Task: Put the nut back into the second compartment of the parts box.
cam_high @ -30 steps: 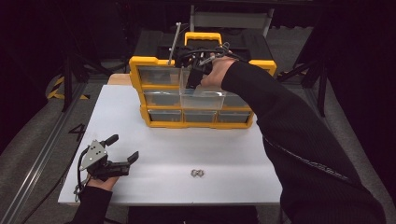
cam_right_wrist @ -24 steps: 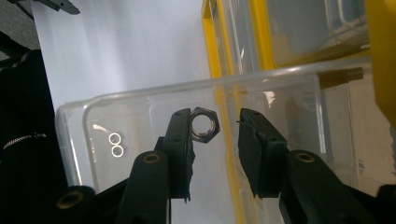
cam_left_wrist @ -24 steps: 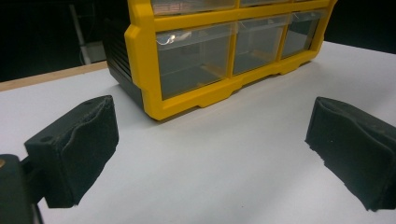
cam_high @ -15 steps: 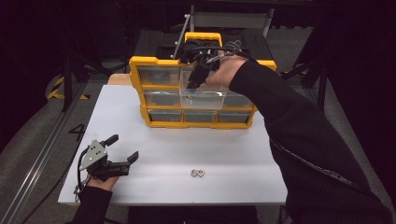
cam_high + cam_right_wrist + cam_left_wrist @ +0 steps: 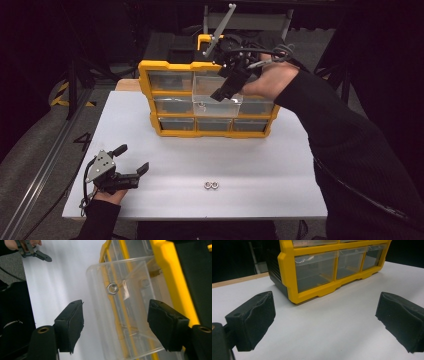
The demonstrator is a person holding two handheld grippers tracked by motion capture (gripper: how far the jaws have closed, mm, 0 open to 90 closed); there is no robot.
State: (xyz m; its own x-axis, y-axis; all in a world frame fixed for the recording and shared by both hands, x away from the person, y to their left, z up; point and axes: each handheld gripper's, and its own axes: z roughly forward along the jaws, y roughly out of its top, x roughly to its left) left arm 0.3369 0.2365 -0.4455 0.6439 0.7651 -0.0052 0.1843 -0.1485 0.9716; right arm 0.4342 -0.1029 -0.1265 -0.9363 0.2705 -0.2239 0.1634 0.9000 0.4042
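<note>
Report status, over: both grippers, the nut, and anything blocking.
Right gripper open, fingers just spread, above pulled-out drawer. Nut in drawer, released. Left gripper open, idle on table. Two nuts waiting; nothing blocking.

- A white desk carries everything.
- A yellow drawer cabinet stands at its far side.
- Two metal nuts lie touching near the front edge.

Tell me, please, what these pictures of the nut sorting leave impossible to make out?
- Lower drawers of the yellow organizer: high view, contents too dim behind the clear fronts.
- Two nuts on the table: high view, too small to tell their type.
- Organizer's top rows: left gripper view, cut off by the upper edge.
- Pulled-out drawer: right gripper view, its near end cut off by the lower edge.
</note>
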